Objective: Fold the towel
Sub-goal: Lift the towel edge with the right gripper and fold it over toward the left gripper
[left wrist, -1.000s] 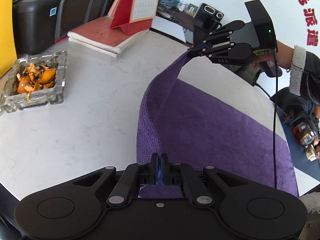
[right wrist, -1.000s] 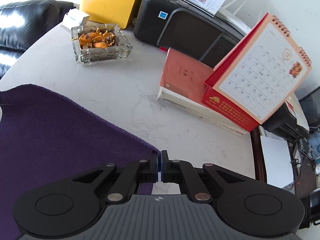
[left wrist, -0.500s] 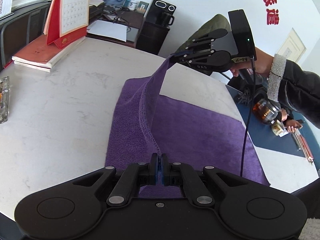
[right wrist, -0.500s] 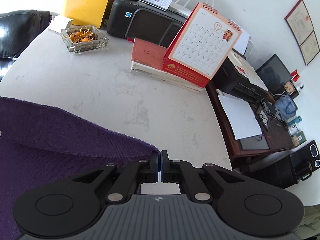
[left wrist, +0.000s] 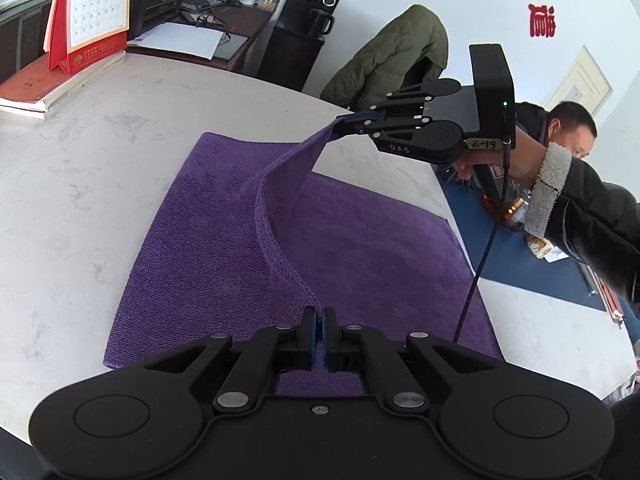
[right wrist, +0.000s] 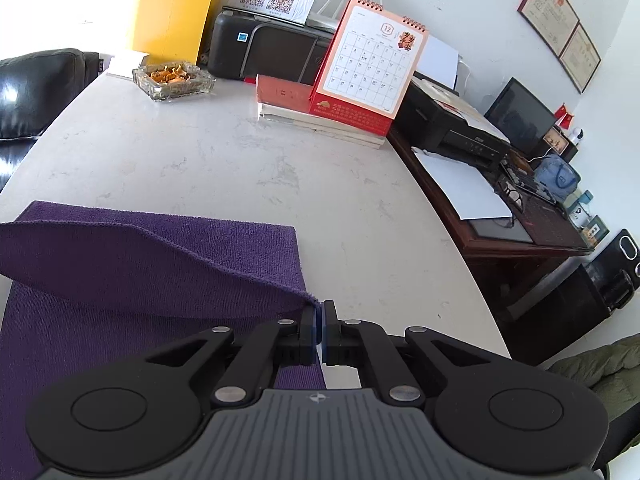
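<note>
A purple towel (left wrist: 208, 248) lies on the white marble table (left wrist: 80, 168), half of it lifted and carried over the flat half. My left gripper (left wrist: 319, 314) is shut on one corner of the raised edge. My right gripper (left wrist: 354, 119) is shut on the other corner, higher and farther off, held by a hand in a dark sleeve (left wrist: 592, 216). In the right wrist view the right gripper (right wrist: 319, 308) pinches the corner while the lifted towel (right wrist: 132, 264) sags to the left over the lower layer.
A red desk calendar (right wrist: 370, 68) stands on books (right wrist: 320, 120) at the table's far edge, beside a glass ashtray (right wrist: 173, 80) with orange peels. A black printer (right wrist: 272, 52) and yellow box (right wrist: 172, 20) sit behind. A seated person (left wrist: 564, 132) is beyond the table; a wooden desk (right wrist: 500, 208) stands right.
Both grippers have carried the lifted towel edge across the flat half, so more of the lower layer shows beyond the fold. The ashtray has left the left wrist view.
</note>
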